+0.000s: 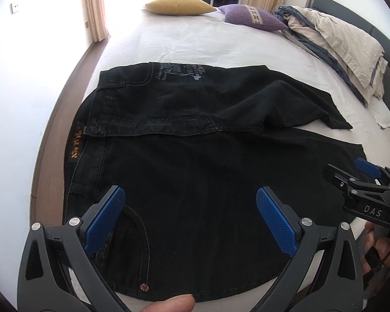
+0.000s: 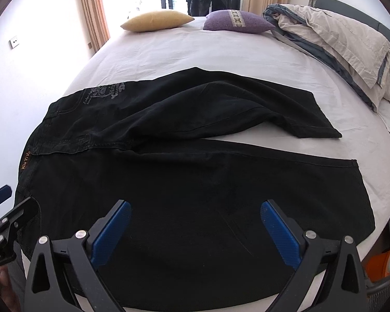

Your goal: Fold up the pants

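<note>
Black pants (image 1: 195, 135) lie spread on the white bed (image 1: 195, 41), waistband to the left, both legs running right, the far leg rumpled. They also show in the right wrist view (image 2: 195, 161). My left gripper (image 1: 189, 197) is open and empty, hovering above the near hip and pocket. My right gripper (image 2: 195, 210) is open and empty above the near leg; it also shows at the right edge of the left wrist view (image 1: 361, 179).
A yellow pillow (image 2: 156, 20) and a purple pillow (image 2: 238, 22) lie at the far end of the bed. A rumpled beige and grey duvet (image 2: 332, 39) is piled at the right by the headboard. An orange item (image 2: 382, 262) sits low right beside the bed.
</note>
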A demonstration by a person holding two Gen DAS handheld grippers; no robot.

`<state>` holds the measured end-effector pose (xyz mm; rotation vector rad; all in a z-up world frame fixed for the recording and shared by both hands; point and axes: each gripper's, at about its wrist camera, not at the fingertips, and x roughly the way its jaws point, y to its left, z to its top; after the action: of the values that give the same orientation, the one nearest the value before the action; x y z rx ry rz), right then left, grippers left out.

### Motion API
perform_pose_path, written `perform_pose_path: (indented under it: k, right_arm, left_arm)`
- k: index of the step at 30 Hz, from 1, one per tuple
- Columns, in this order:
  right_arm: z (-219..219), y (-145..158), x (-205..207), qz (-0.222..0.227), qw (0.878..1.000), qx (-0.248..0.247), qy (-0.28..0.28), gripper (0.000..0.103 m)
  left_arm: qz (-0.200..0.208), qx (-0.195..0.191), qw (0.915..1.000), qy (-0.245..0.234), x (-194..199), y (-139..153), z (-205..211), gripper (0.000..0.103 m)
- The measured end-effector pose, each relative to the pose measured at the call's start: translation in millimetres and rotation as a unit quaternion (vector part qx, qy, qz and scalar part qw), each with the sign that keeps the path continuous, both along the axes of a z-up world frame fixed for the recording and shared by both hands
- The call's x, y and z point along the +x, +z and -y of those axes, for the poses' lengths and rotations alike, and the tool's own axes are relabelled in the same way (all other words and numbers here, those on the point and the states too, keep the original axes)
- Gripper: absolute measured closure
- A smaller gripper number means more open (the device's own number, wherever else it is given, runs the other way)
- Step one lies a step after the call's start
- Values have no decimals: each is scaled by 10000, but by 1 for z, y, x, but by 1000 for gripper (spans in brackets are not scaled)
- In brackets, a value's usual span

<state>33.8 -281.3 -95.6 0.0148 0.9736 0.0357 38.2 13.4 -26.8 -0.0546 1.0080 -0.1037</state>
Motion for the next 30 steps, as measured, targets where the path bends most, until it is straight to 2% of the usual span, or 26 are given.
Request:
perform_pose_path:
  k: [3, 4, 6, 8, 11, 16, 18, 21, 25, 30]
  right_arm:
    - [10, 5, 17, 45, 9988, 250, 420, 1]
    - [13, 7, 24, 80, 9981, 301, 539, 1]
    - [20, 14, 40, 151, 9957, 387, 825, 1]
    - [25, 21, 59, 262, 9925, 350, 1143, 4]
    - [31, 27, 88, 304, 9884, 252, 1467, 11]
    - [42, 23, 140, 204, 9824, 277, 1838, 19]
    - [42, 21, 154, 200, 9794, 258, 1991, 19]
    - [41, 15, 170, 169, 9758, 242, 2166, 19]
    - [39, 3, 187, 55, 9745, 269, 2225, 19]
    - [32, -6, 200, -19, 9720, 293, 2332, 19]
  left_arm:
    - [14, -266, 9982, -540, 32, 1, -5, 0]
    - [-69, -224, 9974, -688, 46, 1, -5, 0]
    - [-109, 148, 9961, -865, 76, 3, -8, 0]
    - [-48, 344, 9943, -1003, 113, 7, -16, 0]
    - [126, 724, 9900, -1208, 169, 12, -31, 0]
    - [-365, 1036, 9767, -1841, 268, -8, -45, 0]
    - [-622, 1209, 9682, -2101, 298, -25, -46, 1]
    - [-947, 1136, 9574, -2479, 316, -47, -44, 6]
    - [-1412, 1093, 9443, -2765, 340, -75, -42, 27]
    - [-1677, 916, 9384, -2880, 359, -92, -44, 36]
